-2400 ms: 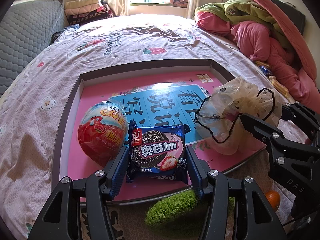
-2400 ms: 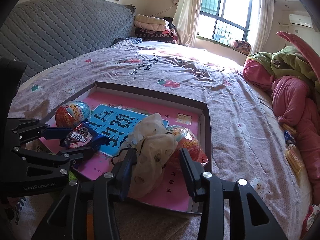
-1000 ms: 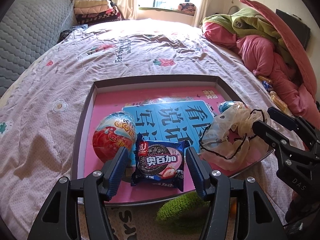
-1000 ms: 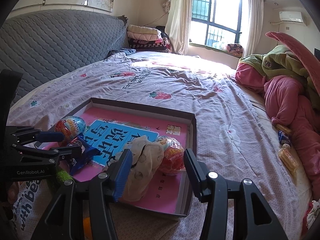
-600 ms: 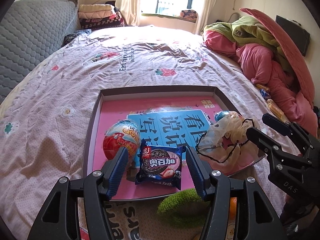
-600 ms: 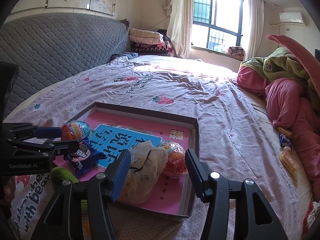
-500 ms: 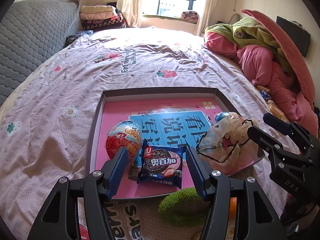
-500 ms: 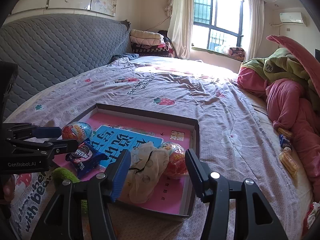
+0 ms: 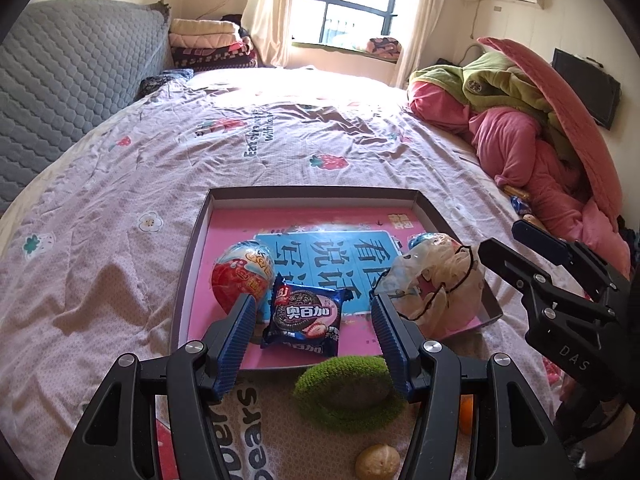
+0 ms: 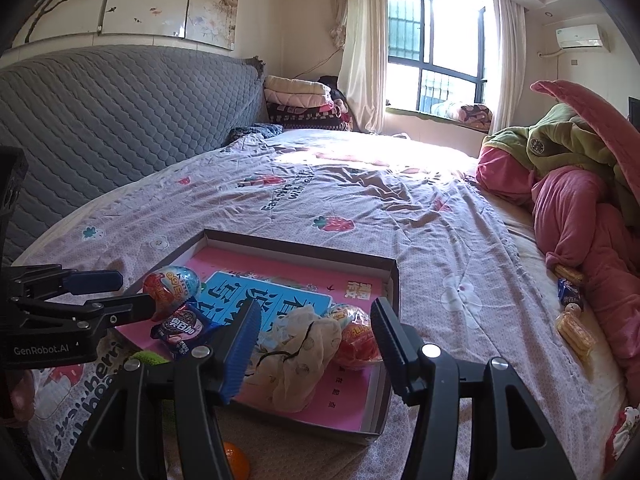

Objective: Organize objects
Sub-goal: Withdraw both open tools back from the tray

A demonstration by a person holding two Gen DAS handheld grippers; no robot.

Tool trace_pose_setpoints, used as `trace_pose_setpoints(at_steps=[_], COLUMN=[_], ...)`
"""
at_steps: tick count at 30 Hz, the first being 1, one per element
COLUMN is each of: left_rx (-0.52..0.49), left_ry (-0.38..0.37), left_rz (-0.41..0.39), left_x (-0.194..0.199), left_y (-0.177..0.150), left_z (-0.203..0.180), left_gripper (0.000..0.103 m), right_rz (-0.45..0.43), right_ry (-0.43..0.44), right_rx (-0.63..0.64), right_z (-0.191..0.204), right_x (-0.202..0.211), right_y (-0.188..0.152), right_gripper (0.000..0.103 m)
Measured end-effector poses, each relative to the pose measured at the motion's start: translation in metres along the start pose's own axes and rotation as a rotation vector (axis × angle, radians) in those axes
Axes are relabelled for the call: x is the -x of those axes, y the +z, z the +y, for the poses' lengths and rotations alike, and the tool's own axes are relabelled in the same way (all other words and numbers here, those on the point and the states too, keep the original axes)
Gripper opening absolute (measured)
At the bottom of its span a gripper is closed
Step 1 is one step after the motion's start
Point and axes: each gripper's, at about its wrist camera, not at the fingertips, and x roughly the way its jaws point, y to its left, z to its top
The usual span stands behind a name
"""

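A shallow cardboard tray with a pink lining sits on the bed, and it looks to be the collecting spot, since the snacks are gathered along its near edge where they are easiest to reach. Inside the tray, a red-and-blue foil egg stands at the near left, a dark cookie packet lies flat just beside it toward the middle, and a crumpled translucent bag slumps at the near right. A second foil egg sits against that bag, deeper into the tray's right corner.

Just outside the tray's near rim lie things that seem not yet sorted: a green fuzzy pad, a walnut and a small orange, partly hidden.

The left hand-held gripper hangs over the near rim with its blue pads spread wide, the cookie packet framed between them but untouched; it holds nothing. The right hand-held gripper is likewise spread wide and empty, poised in front of the bag and the second egg, touching neither as far as I can see.
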Motion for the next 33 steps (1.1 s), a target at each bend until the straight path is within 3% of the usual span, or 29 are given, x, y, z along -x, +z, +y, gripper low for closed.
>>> trace_pose_setpoints(at_steps=[14, 33], left_rx=[0.061, 0.042], left_ry=[0.022, 0.085], left_rz=[-0.010, -0.044], left_x=[0.031, 0.074], left_y=[-0.010, -0.023], left_z=[-0.011, -0.029], left_gripper=[0.062, 0.062], right_rz=[-0.051, -0.105], right_ry=[0.027, 0.067], right_rx=[-0.017, -0.012], right_z=[-0.006, -0.008], right_x=[0.028, 0.071], right_y=[0.010, 0.014], right_gripper=[0.057, 0.057])
